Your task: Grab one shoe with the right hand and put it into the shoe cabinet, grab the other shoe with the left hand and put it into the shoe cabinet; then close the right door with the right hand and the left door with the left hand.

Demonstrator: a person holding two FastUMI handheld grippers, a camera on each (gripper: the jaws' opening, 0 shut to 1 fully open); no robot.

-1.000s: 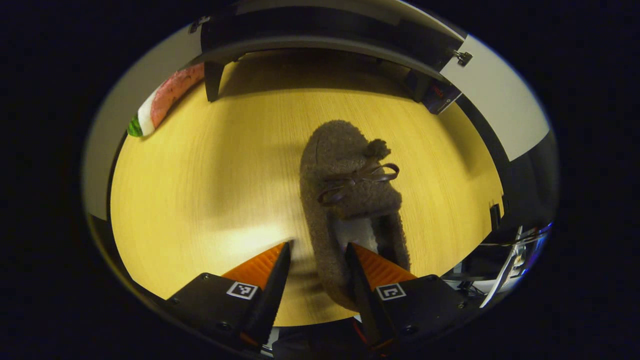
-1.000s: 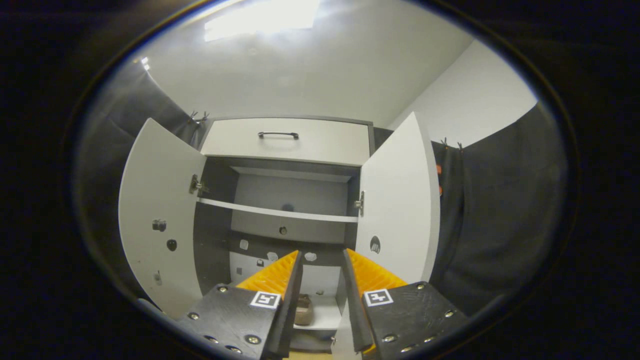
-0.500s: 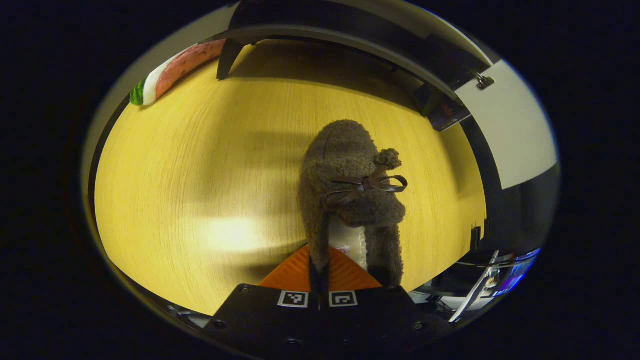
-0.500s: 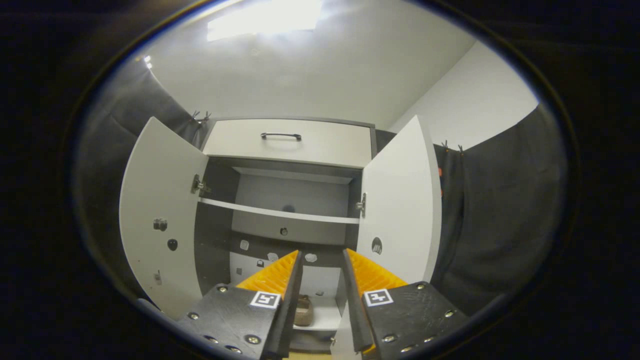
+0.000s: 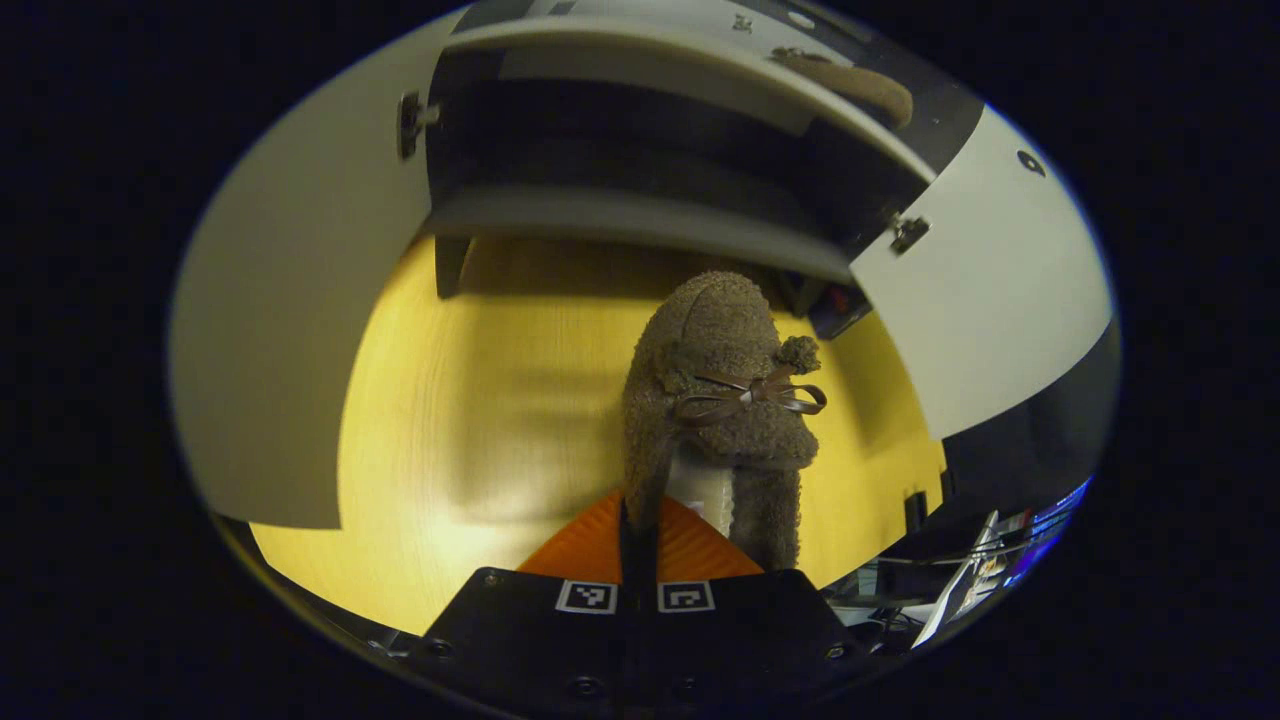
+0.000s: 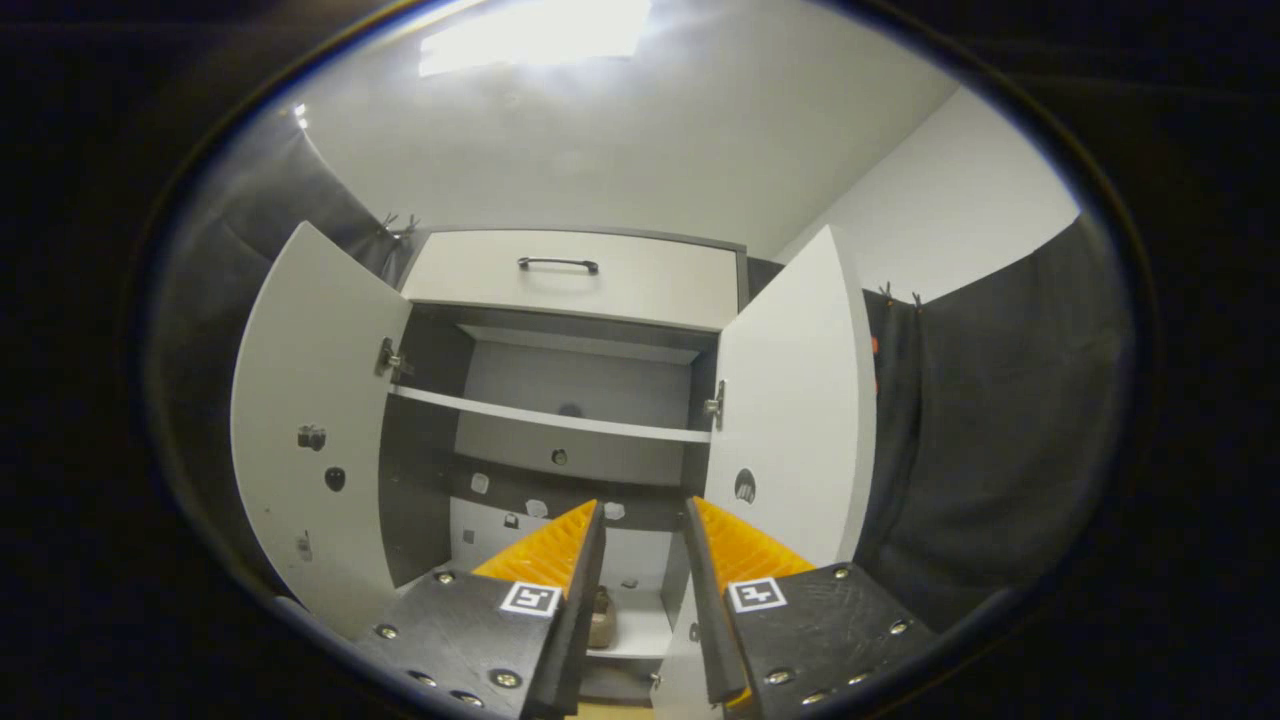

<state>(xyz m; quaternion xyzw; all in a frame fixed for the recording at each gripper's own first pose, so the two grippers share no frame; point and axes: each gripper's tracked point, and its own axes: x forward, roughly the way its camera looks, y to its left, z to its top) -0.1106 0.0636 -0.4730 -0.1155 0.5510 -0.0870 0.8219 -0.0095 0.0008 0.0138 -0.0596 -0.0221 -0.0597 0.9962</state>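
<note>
A brown fuzzy slipper with a bow hangs over the yellow wooden floor, toe pointing at the shoe cabinet. My left gripper is shut on the left side wall of its heel. The other brown shoe lies on a shelf inside the cabinet. In the right gripper view that shoe sits on the low shelf, seen between the fingers of my open right gripper, which holds nothing. Both cabinet doors stand wide open: left door, right door.
Seen from the left gripper, the left door and right door flank the opening. A drawer with a dark handle tops the cabinet. Cables and gear lie at the lower right.
My left gripper closed on the slipper's heel, then lifted it and carried it toward the cabinet opening. The right gripper stayed open and hardly moved.
</note>
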